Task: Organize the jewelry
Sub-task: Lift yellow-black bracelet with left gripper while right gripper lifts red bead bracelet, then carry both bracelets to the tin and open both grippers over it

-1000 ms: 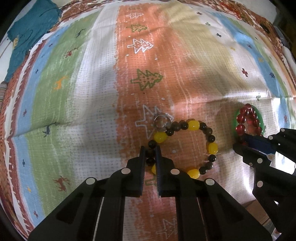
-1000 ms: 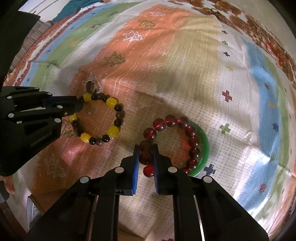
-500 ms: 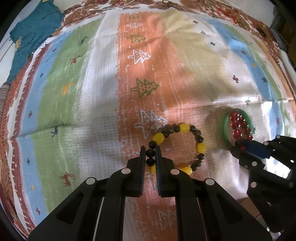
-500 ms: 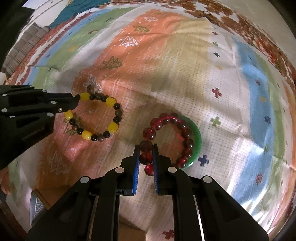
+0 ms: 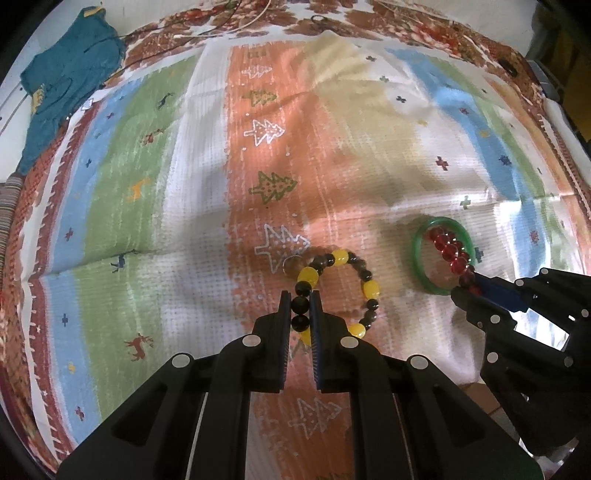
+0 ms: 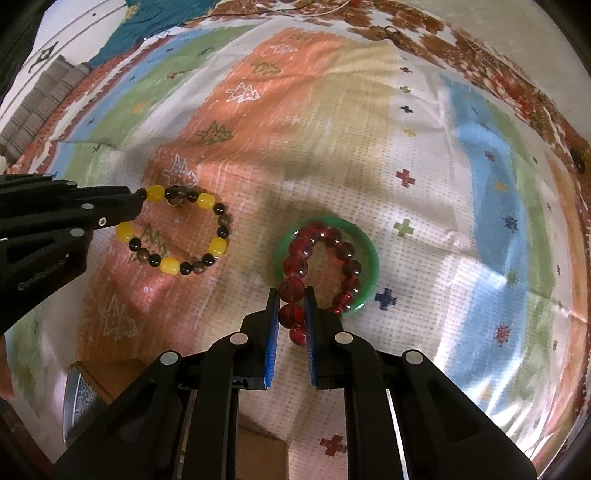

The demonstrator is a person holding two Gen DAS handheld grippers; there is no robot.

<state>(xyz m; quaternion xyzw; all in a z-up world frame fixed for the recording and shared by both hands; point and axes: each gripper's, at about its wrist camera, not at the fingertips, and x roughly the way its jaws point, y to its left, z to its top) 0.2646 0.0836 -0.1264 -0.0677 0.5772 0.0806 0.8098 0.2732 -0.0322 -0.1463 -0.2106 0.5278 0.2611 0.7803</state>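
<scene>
My left gripper is shut on two dark beads of a yellow-and-dark bead bracelet, which hangs just over the patterned cloth. A ring with a brownish stone sits by the bracelet's far side. My right gripper is shut on a red bead bracelet, whose loop dangles over a green bangle lying on the cloth. In the right wrist view the left gripper holds the yellow bracelet at the left. In the left wrist view the right gripper pinches the red beads over the bangle.
A teal garment lies at the cloth's far left corner, beside a striped fabric. Thin cords run along the cloth's far edge. Below the cloth's near edge are a brown box and a metallic object.
Both grippers have risen away from the cloth, each still shut on its bracelet. The red beads have lifted up off the green bangle.
</scene>
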